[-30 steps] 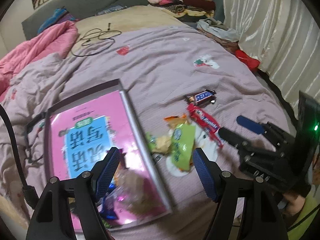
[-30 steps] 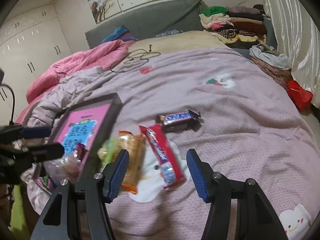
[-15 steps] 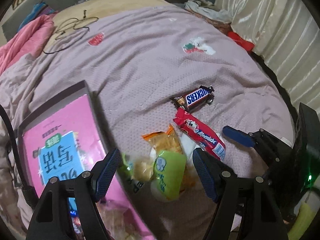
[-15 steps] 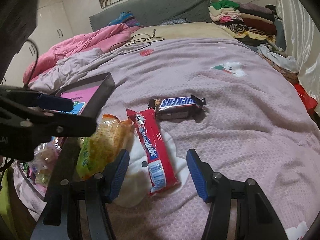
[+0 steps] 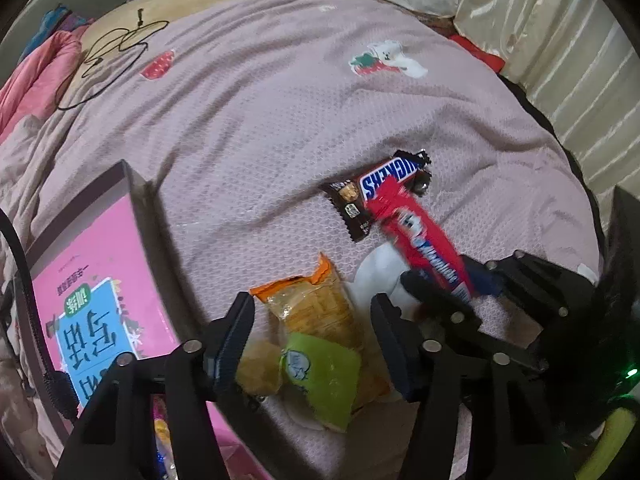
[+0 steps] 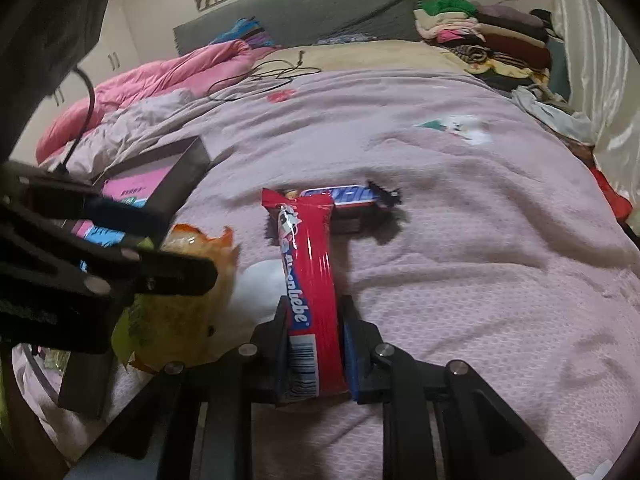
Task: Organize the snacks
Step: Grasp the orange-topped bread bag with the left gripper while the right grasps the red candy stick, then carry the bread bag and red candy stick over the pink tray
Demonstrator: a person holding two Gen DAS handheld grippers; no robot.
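Note:
My right gripper is shut on the near end of a red Alpenliebe candy pack, also seen in the left wrist view, where the right gripper holds it. A Snickers bar lies on the bed just beyond it. My left gripper is open around an orange cracker pack and a green snack pack. The left gripper shows over the orange pack in the right wrist view.
A dark box with a pink book inside sits at the left, with several snacks at its near end. The pink bedspread carries a black cable. Folded clothes and curtains stand at the far right.
My right gripper moved forward and shut on the red candy pack. My left gripper moved right from the box and now stands around the orange and green packs.

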